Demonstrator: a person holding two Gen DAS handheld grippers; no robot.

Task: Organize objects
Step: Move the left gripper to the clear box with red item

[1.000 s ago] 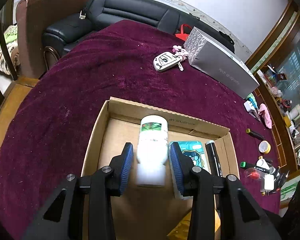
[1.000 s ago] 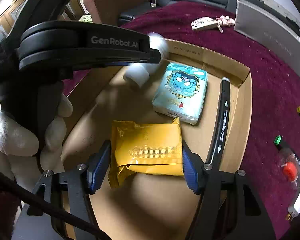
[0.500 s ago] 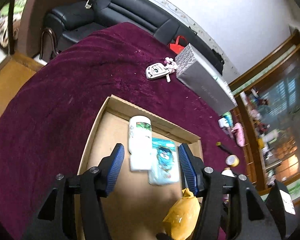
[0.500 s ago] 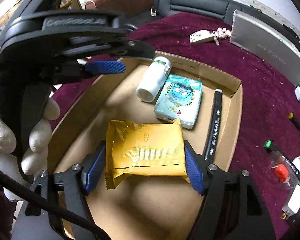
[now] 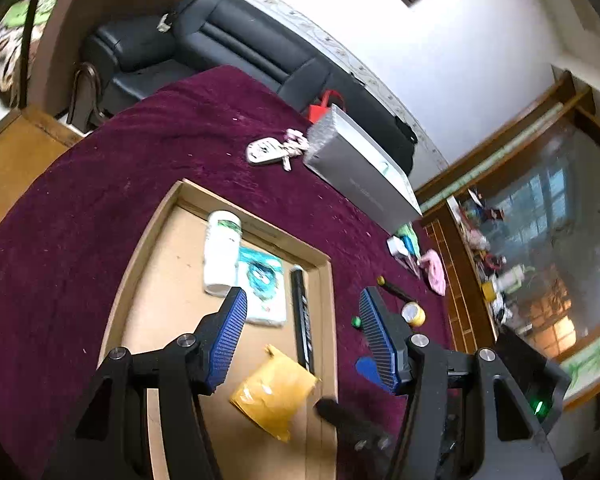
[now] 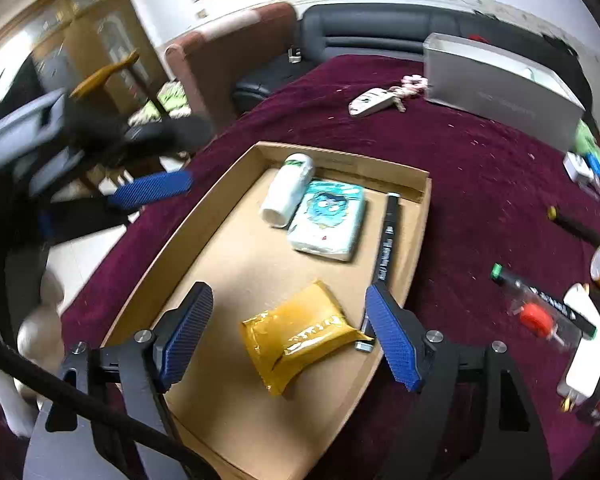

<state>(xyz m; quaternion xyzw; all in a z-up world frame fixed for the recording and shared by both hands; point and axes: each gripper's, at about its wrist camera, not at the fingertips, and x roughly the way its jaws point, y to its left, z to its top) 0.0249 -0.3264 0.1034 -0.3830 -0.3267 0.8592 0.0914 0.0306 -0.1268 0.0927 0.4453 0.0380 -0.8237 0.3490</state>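
Cardboard tray [image 5: 148, 256] on maroon cloth, left wrist view: white bottle [image 5: 221, 252] lies touching the teal tissue pack [image 5: 262, 288]; black marker [image 5: 302, 316] beside it; yellow packet [image 5: 274, 394] nearer. Left gripper [image 5: 300, 320] released, jaws just opened, clasping nothing, above the tray.

Right wrist view: right gripper [image 6: 288, 332] also let go, jaws just widening; yellow packet [image 6: 300, 336] lies between them untouched, on the tray [image 6: 204, 216] floor. All 4 items inside.
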